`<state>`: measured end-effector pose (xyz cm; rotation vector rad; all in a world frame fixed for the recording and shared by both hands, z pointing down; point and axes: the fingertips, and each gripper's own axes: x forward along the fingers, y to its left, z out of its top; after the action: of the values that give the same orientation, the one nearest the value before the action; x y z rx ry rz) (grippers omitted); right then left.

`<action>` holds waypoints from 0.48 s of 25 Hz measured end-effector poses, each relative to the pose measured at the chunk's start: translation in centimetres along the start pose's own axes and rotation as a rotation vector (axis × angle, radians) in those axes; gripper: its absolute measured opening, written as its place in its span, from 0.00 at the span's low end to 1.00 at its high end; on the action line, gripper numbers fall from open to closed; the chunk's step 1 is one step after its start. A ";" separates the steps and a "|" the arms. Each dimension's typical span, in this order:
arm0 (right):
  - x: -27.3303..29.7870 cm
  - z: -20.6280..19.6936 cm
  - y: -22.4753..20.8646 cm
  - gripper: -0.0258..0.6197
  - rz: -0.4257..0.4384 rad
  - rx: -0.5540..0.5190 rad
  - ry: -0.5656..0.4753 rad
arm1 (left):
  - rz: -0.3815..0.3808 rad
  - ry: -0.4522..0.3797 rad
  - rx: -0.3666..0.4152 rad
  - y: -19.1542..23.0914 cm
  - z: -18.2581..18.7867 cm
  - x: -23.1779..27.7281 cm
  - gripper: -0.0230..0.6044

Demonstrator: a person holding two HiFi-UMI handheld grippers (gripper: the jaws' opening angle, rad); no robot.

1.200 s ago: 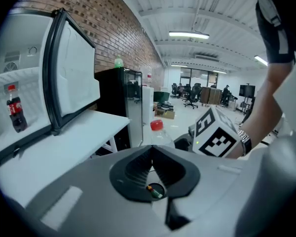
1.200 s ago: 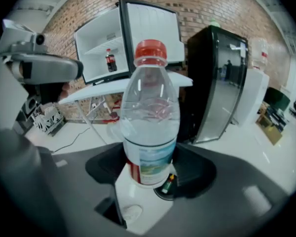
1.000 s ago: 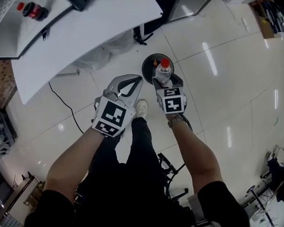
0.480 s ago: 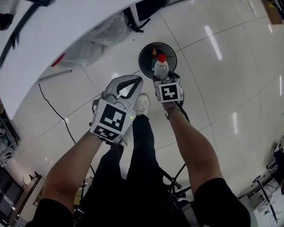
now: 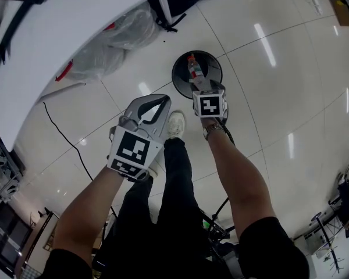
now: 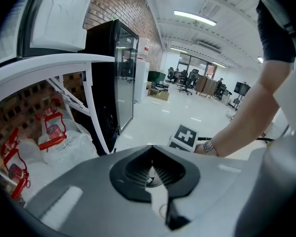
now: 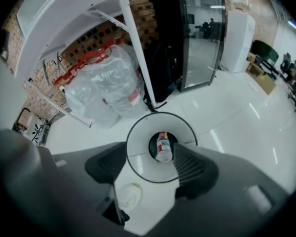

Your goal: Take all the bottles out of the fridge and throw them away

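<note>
- Head view looks steeply down on a glossy floor (image 5: 291, 86), with a white tabletop (image 5: 64, 34) across the upper left. No view shows a fridge shelf, so I can't say how many bottles are left to fetch.
- Clear bags (image 5: 113, 42) sit bunched under the tabletop's edge. There are red-marked things inside them, too blurred to name.
- A round black bin (image 5: 182, 81) stands on the floor just ahead of the person's shoe (image 5: 174, 124), apart from the bags. It holds one bottle (image 5: 191, 67), clear with a red end, down inside. I can't tell whether anything lies under it.
- By my reckoning that bottle counts as thrown away, and what is left is whatever the fridge holds.
- The right gripper (image 5: 208, 92) hangs over the bin's near rim, jaws wide apart and empty. Its own view looks straight down between them at the bottle in the bin.
- The left gripper (image 5: 163, 99) is beside it, over the floor near the shoe, jaws pressed together on nothing.
</note>
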<state>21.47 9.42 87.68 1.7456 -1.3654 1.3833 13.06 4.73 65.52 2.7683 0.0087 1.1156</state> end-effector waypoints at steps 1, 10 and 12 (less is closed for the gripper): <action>-0.1 -0.1 0.2 0.51 0.008 0.002 0.003 | 0.002 0.000 -0.003 0.0 0.1 -0.1 0.04; -3.0 1.2 2.7 0.51 0.068 -0.015 -0.041 | 0.037 -0.015 -0.008 0.8 1.9 -1.9 0.04; -4.4 1.9 3.4 0.51 0.076 -0.028 -0.063 | 0.055 -0.019 -0.010 1.1 2.4 -2.9 0.04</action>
<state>19.30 8.27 82.34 1.7486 -1.4921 1.3528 12.59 3.09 61.99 2.7857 -0.0755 1.0996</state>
